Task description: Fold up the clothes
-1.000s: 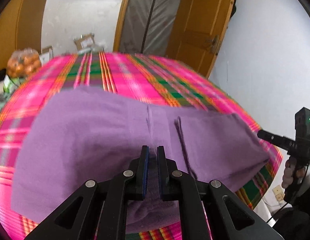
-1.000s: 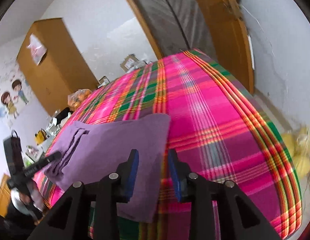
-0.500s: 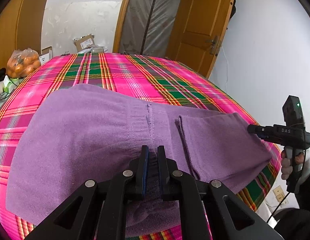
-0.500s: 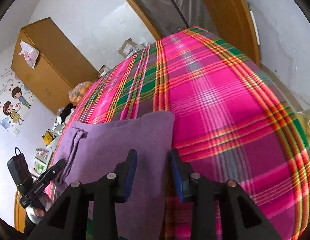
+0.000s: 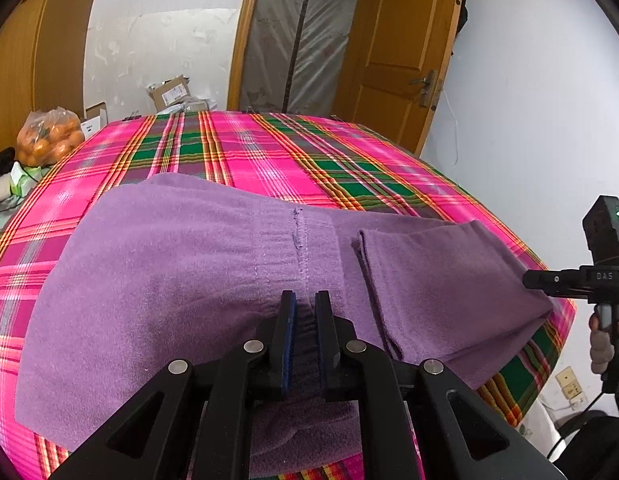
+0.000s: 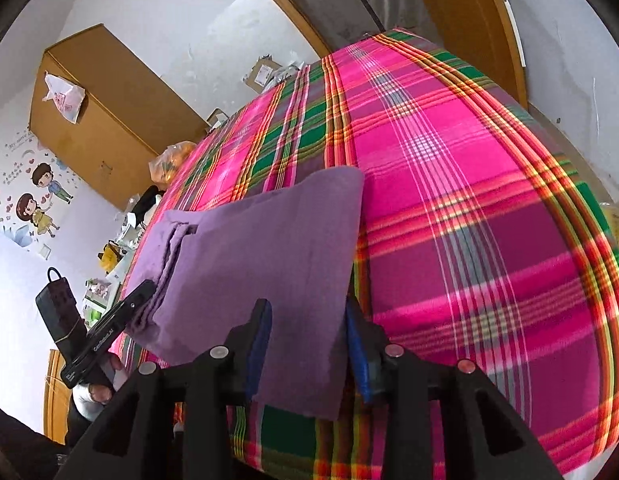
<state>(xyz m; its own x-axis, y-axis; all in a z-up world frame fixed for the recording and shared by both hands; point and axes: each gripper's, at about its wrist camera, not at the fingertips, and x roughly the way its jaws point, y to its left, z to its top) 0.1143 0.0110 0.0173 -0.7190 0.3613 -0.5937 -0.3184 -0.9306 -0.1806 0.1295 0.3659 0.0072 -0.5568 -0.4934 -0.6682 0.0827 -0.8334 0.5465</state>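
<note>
A purple fleece garment [image 5: 169, 280] lies folded across the near part of a bed with a pink plaid cover [image 5: 269, 152]. My left gripper [image 5: 305, 308] is shut on the garment's ribbed waistband at its near edge. In the right wrist view the garment's other end [image 6: 261, 248] lies flat. My right gripper [image 6: 307, 320] is open over its near right corner, one finger above the cloth and one at its edge, the pads not pressing. Each gripper shows in the other's view: the right one [image 5: 527, 280], the left one [image 6: 145, 292].
A bag of oranges [image 5: 47, 136] and cardboard boxes [image 5: 171, 94] sit beyond the bed's far left. A wooden door [image 5: 401, 52] stands behind, a wardrobe [image 6: 109, 120] to the left. A hand [image 5: 601, 344] holds the right gripper past the bed's right edge.
The right gripper's jaws have widened a little and its view has tilted, bringing the cloth's corner closer between the fingers. The left gripper keeps its grip in place.
</note>
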